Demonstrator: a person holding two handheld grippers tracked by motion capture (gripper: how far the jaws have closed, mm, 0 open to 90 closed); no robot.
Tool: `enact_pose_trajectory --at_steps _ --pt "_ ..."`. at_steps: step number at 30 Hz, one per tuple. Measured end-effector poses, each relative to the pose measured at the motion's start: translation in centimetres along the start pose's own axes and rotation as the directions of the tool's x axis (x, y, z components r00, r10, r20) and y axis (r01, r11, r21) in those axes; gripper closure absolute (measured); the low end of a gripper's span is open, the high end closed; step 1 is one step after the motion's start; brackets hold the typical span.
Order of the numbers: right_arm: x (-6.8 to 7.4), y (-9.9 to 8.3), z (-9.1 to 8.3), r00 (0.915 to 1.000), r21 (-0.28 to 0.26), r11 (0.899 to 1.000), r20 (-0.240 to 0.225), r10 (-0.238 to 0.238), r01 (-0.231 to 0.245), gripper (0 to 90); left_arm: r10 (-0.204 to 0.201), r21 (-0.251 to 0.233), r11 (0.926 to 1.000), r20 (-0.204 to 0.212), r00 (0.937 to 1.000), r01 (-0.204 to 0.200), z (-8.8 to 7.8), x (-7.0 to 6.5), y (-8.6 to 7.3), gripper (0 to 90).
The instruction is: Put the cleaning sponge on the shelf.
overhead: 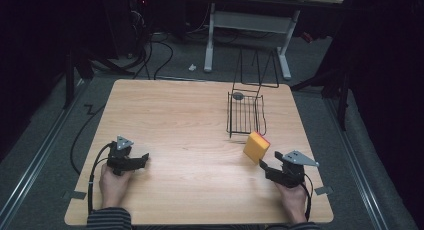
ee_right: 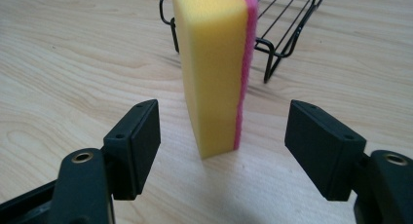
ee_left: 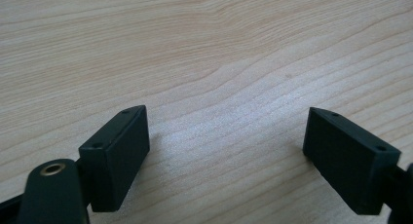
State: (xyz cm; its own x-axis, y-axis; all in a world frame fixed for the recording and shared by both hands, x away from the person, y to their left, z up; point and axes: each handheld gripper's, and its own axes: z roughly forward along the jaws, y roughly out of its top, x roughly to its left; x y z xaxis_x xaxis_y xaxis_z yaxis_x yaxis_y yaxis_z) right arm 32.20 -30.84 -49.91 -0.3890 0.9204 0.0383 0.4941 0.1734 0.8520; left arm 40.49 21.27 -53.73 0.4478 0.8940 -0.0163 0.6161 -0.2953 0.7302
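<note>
Yellow sponge (ee_right: 212,73) with pink edge stands upright on desk (overhead: 190,130), just ahead of right gripper (ee_right: 222,141), jaws spread wide either side, not touching it; high view places it just beside black wire basket (overhead: 245,112). Left gripper (ee_left: 226,151) near desk's left front, jaws spread over bare wood

**Both grippers low, jaws apart**

Left hand (overhead: 114,186) enters from 6 o'clock, striped sleeve (overhead: 107,219) at the wrist. It holds the left gripper (overhead: 145,159) low, jaws directed toward 3 o'clock. In the left gripper view, the jaws stand wide apart with nothing between them.

Right hand (overhead: 292,199) enters from 6 o'clock, holding the right gripper (overhead: 263,166), jaws directed toward 10 o'clock. In the right gripper view, the jaws stand spread, touching nothing.
</note>
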Motion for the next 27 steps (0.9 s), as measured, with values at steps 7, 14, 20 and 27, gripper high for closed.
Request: enact_pose_trajectory --at_steps 7,14,20,27 --pt "-0.1 0.2 1.3 0.9999 0.015 1.0 0.0 0.01 -0.01 29.3 0.0 0.0 1.0 0.0 1.0 0.0 0.0 0.0 0.0 17.6" --pt "-0.1 0.6 2.4 0.9999 0.027 1.0 -0.005 0.014 -0.014 30.1 0.0 0.0 1.0 0.0 1.0 0.0 0.0 0.0 0.0 17.6" --pt "-0.1 0.8 3.5 0.9998 0.038 0.999 -0.013 0.018 -0.017 32.7 0.0 0.0 1.0 0.0 1.0 0.0 0.0 0.0 0.0 17.6" --pt "-0.2 0.6 4.1 0.9995 0.04 0.999 -0.017 0.027 -0.026 37.3 0.0 0.0 1.0 0.0 1.0 0.0 0.0 0.0 0.0 17.6"
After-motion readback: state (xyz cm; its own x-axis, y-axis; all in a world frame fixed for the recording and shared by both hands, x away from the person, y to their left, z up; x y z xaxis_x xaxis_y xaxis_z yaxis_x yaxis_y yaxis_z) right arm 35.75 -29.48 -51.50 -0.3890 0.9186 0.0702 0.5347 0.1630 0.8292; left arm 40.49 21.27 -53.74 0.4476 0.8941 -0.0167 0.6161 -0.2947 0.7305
